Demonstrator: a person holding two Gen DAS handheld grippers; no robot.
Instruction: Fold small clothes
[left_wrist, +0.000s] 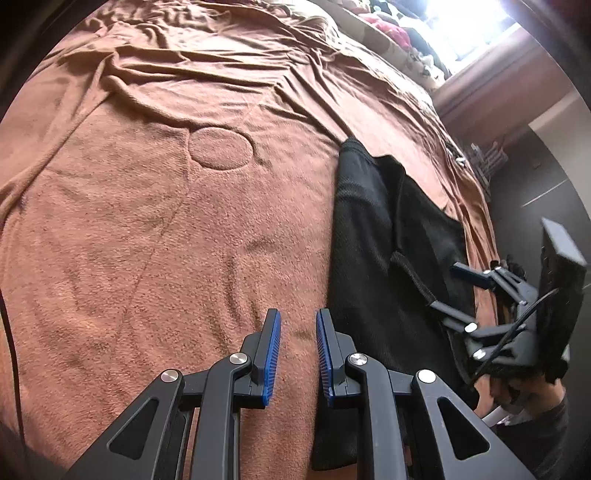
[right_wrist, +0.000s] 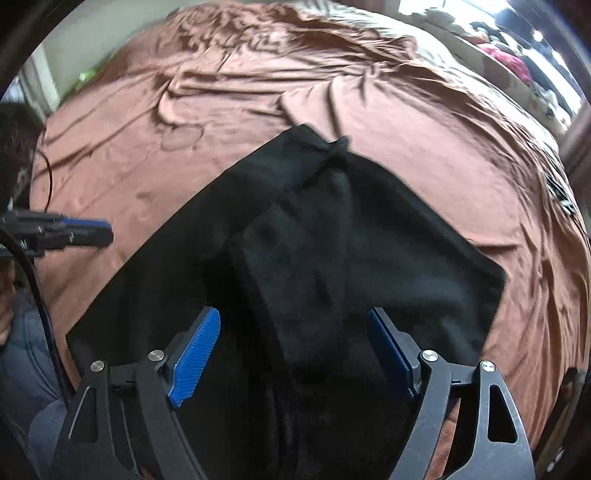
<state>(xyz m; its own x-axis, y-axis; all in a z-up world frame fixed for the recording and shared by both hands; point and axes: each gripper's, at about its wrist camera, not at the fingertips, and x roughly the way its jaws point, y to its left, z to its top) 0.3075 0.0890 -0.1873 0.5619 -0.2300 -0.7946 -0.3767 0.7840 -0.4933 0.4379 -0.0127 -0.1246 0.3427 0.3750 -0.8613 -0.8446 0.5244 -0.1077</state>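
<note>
**Black garment lying partly folded, both grippers holding nothing**

The black garment (right_wrist: 295, 258) is lying on the brown blanket (left_wrist: 147, 221), 1 side looking doubled over along its middle. The right gripper (right_wrist: 295, 354) is hanging over its near part with jaws spread wide and nothing pinched. The left gripper (left_wrist: 298, 354) is hovering beside the garment's edge, jaws narrowly apart and empty. Judging by this, 1 fold is laid; the next likely needs a fresh grip on an edge or corner.

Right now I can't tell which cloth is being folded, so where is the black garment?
The black garment lies on the brown bed cover, under the right gripper; in the left wrist view it is right of the left gripper.
</note>
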